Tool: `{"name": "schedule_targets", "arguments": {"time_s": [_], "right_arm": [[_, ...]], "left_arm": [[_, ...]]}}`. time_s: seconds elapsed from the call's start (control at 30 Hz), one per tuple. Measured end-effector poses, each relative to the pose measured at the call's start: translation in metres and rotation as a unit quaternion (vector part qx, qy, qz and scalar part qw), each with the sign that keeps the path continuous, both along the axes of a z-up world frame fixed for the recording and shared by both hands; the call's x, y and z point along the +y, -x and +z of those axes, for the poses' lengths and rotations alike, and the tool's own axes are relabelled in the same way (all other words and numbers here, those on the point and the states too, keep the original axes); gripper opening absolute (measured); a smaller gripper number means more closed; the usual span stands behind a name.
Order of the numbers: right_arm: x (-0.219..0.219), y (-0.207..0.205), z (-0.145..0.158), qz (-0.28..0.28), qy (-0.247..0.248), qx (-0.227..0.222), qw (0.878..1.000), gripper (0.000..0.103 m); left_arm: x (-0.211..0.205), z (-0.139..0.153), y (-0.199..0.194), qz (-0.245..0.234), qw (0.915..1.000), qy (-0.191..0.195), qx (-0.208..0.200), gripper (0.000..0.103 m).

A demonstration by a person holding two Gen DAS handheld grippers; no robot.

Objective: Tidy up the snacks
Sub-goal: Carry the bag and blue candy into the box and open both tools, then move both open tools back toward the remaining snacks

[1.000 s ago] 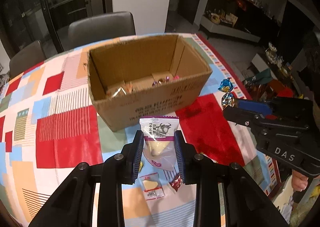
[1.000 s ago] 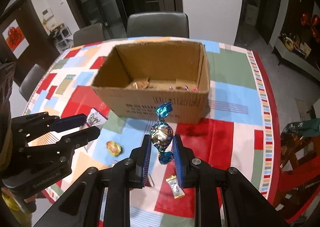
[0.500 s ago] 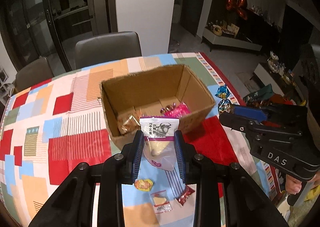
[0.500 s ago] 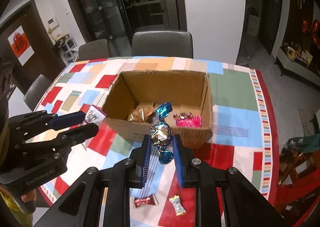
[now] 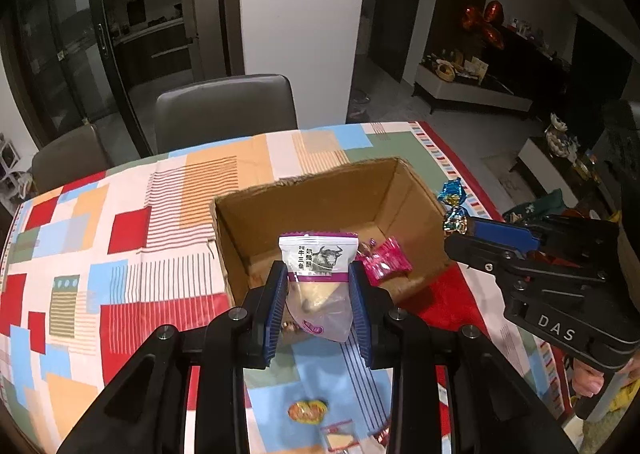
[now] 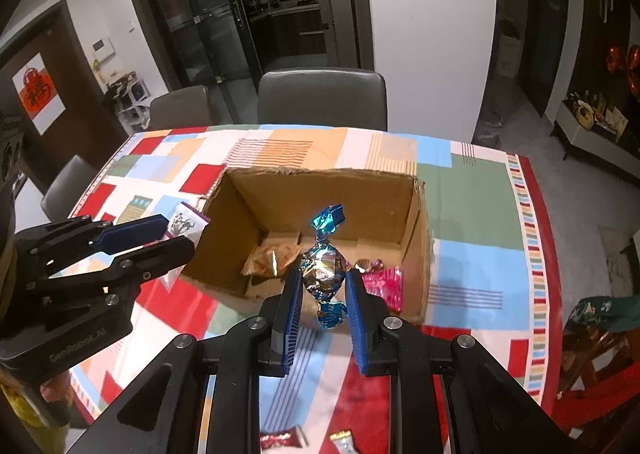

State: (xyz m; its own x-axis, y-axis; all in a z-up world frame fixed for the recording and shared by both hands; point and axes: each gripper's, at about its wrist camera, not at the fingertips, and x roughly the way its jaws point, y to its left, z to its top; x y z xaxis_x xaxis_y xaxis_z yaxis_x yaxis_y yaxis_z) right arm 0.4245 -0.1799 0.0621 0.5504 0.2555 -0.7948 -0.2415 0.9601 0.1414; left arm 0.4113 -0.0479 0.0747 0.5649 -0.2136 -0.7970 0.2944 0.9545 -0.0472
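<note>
In the left wrist view the snack pouch (image 5: 316, 286) covers the middle of the cardboard box (image 5: 320, 198) floor and most of a gold wrapper just below it. At the bottom edge a clear packet (image 5: 338, 439) and a red wrapper (image 5: 382, 434) are cut off and blurred; the orange candy (image 5: 307, 411) beside them is too soft to read. At lower right, the hand (image 5: 586, 380) under the other tool shows only in part.

In the right wrist view the foil candy (image 6: 324, 266) hides part of the box floor behind it. Two wrapped sweets (image 6: 282, 441) at the bottom edge are cropped and smeared. The printing on the pink packet (image 6: 382, 286) is too small to tell.
</note>
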Motion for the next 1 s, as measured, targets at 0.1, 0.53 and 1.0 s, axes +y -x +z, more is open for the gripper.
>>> {"name": "schedule_targets", "arguments": {"time_s": [0.1,0.53,1.0], "right_arm": [[0.000,-0.009,-0.004,-0.004,-0.001,0.000,1.000,0.023],[-0.006,-0.021,-0.009,-0.028,0.004,-0.010,1.000,0.043],[-0.006,0.039,-0.010,0.000,0.001,-0.026,1.000,0.043]], "left_arm": [[-0.001,-0.005,-0.011,0.003,1.0000,0.002,0.005,0.031],[-0.004,-0.011,-0.018,0.022,0.9992,-0.025,-0.024,0.057],[0.004,-0.005,0.052,0.033,0.9979,-0.005,-0.056,0.061]]}}
